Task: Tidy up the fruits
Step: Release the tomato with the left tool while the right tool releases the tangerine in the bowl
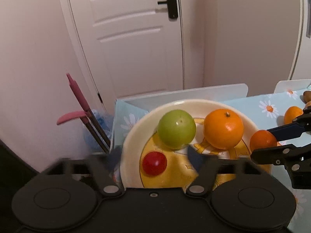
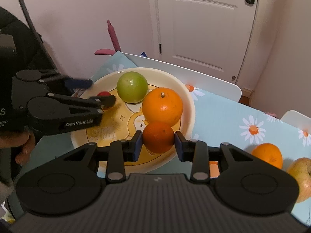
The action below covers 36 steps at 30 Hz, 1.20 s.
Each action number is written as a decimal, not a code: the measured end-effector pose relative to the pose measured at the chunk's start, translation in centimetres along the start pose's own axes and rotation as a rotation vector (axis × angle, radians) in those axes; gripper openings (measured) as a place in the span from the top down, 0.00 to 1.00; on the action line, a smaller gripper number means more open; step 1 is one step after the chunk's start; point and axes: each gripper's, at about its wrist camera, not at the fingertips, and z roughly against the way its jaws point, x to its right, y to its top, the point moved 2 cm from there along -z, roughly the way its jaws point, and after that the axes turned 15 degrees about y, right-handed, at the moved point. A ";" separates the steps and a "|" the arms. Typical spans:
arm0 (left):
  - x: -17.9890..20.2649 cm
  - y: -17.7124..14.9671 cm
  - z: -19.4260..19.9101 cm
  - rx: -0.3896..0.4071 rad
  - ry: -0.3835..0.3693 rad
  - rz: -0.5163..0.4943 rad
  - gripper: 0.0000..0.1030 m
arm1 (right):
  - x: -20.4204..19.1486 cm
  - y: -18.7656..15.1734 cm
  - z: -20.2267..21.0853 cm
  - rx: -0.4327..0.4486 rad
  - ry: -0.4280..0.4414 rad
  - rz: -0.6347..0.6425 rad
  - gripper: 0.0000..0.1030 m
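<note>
From the left wrist: left gripper (image 1: 154,156) spread wide, pressing on nothing. Straddles a small round red fruit (image 1: 154,163) lying free on the cream, cartoon-printed plate (image 1: 132,136), apparently the gathering place for the fruit. Beyond, a glossy green apple (image 1: 176,129) and a large bright orange (image 1: 223,129) side by side, clear of both fingers.

From the right wrist: right gripper (image 2: 158,142) clenched on a smaller, darker orange (image 2: 158,136), low over the plate's near side and tight against the large orange — little room to set down without a nudge. Off the plate, on the pale-blue daisy tablecloth (image 2: 223,116): another orange (image 2: 267,155) and a yellow-red apple (image 2: 300,176) — not yet gathered.
</note>
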 end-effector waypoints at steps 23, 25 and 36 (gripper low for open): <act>-2.3 -0.4 4.4 -0.051 0.057 0.117 0.01 | -0.7 -0.5 -2.0 -0.074 0.088 0.160 0.51; -2.2 -0.5 4.6 -0.056 0.060 0.119 0.01 | -0.8 -0.6 -2.3 -0.072 0.102 0.168 0.51; -2.2 -0.6 5.8 -0.049 0.052 0.132 0.01 | -1.9 -1.0 -0.6 -0.008 0.050 0.226 0.00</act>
